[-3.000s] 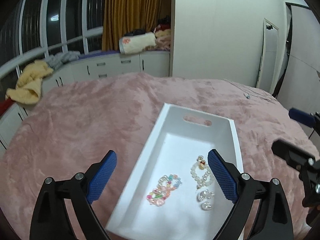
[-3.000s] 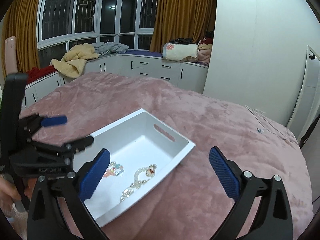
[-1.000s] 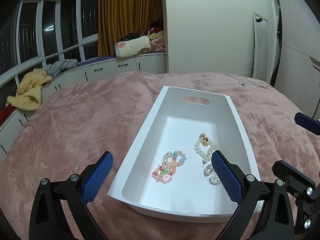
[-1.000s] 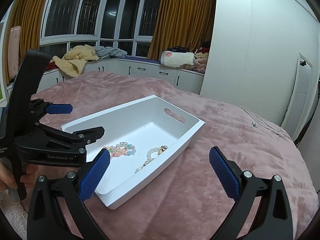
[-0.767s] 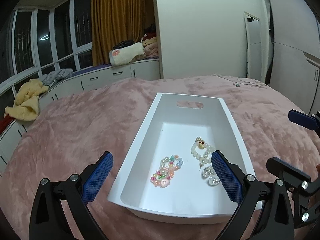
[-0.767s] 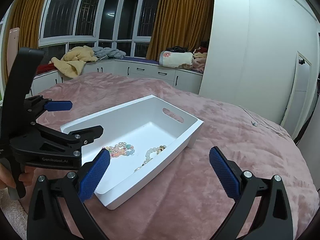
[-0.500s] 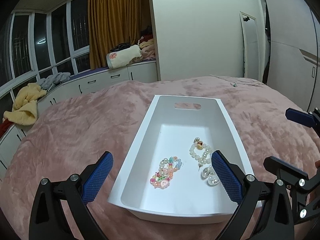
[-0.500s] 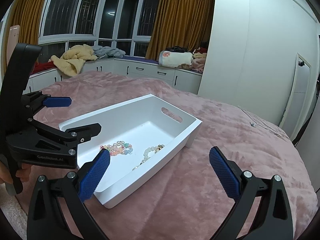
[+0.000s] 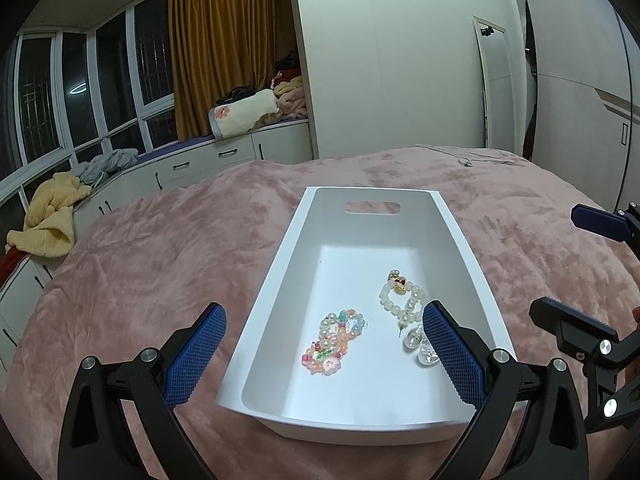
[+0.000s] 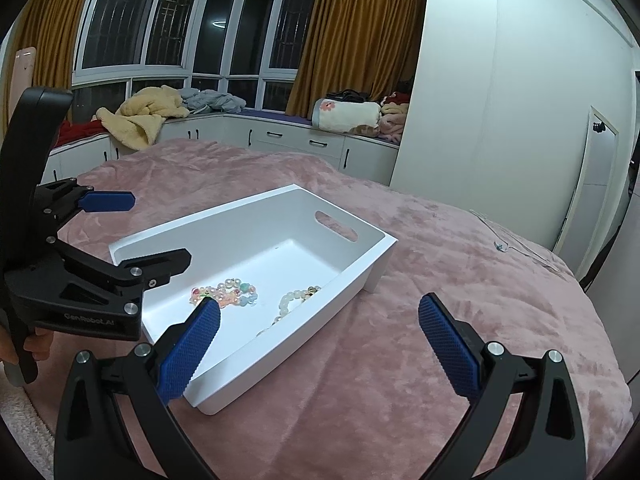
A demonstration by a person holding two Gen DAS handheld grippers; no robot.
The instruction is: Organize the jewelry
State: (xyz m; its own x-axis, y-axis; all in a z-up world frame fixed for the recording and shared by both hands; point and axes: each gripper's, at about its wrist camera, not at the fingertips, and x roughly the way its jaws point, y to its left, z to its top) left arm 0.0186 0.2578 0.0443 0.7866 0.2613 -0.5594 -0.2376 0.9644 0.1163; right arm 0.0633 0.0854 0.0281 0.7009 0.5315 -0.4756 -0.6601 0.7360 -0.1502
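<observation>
White tray point(image 9: 280, 280) sitting on the pink blanket point(image 9: 160, 248), dead centre of the left wrist view, handle slot at the 12 o'clock end. All jewelry inside it, down toward the near end: pastel bead bracelet point(image 9: 334, 342) at about 7 o'clock on the tray floor, pearl bracelet point(image 9: 402, 298) with a small gold-ish charm at about 4 o'clock, well apart from the pastel one. Clear drop earrings point(image 9: 418, 344) just below the pearls, partly hidden behind a blue pad, so hard to say how many pieces there.

Left gripper point(image 9: 324, 354) spread wide, nothing between the pads, one pad out over the blanket at 8 o'clock, the other over the tray's right side at 4 o'clock. Can't really tell how high above the tray.

Right gripper point(image 10: 320, 346) also wide and empty, at the tray's near right edge, left pad overlapping the tray corner, right pad over bare blanket. From this side the tray wall cuts off most of the pearl bracelet point(image 10: 292, 300) and hides the earrings completely; pastel bracelet point(image 10: 224, 294) partly behind the pad.

A bit of a hand point(image 10: 28, 346) visible at 9 o'clock in the right wrist view, mostly cut off. Thin cable-ish thing point(image 10: 500, 246) on the blanket at 2 o'clock, too small to make out.
</observation>
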